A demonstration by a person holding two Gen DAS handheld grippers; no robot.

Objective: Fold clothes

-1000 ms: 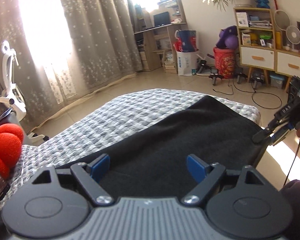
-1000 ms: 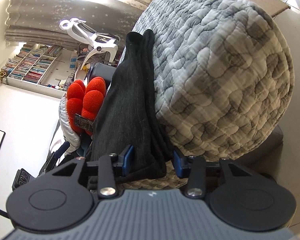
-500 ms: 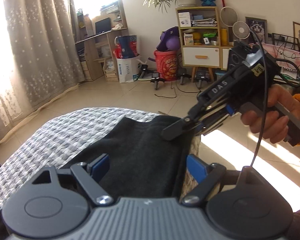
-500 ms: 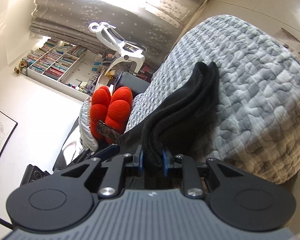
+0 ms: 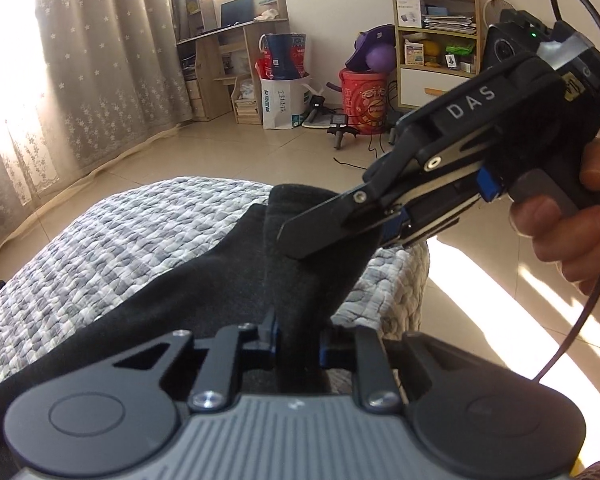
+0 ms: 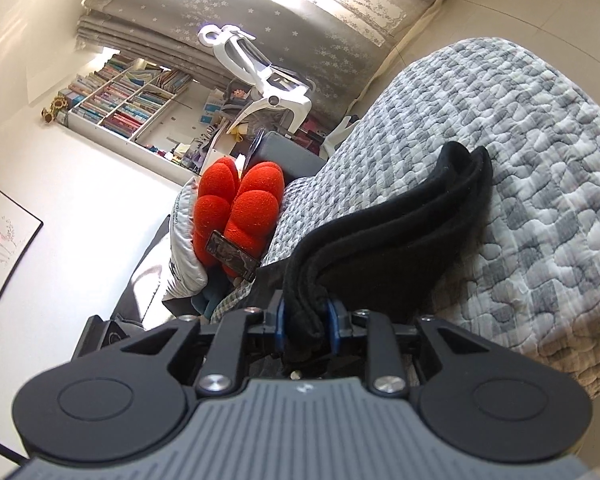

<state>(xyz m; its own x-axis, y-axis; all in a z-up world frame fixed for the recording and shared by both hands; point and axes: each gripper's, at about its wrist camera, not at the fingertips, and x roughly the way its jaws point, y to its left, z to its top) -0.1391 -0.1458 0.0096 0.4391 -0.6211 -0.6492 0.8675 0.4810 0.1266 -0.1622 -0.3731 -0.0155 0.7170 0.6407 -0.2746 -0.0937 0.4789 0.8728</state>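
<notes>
- Black knit cloth, a dark garment (image 5: 204, 280), lies along the grey-and-white quilted bedspread (image 5: 112, 248), its near edge gathered up and lifted ahead of both tools.
- The left gripper (image 5: 298, 346) is clenched on a raised ridge of that garment, the cloth pinched between its blue pads and rising straight ahead of the fingers.
- The right gripper (image 6: 306, 326) is likewise clamped on a bunch of several layers of the garment; from its own camera the stacked edges (image 6: 440, 196) run forward and to the right across the bedspread.
- In the left wrist view the right gripper (image 5: 340, 224) sits just ahead and to the right, held in the person's hand (image 5: 568, 232), its fingers closed on the same edge farther along.
- Judging by this, the step in hand is a two-point hold on one edge, ready to carry it across in a fold.
- The next move calls for both tools to travel together, level and keeping the edge taut between them, so the layers land squarely.
- A red plush cushion (image 6: 236, 204) lies to the left, beyond the right gripper, clear of the cloth.
</notes>
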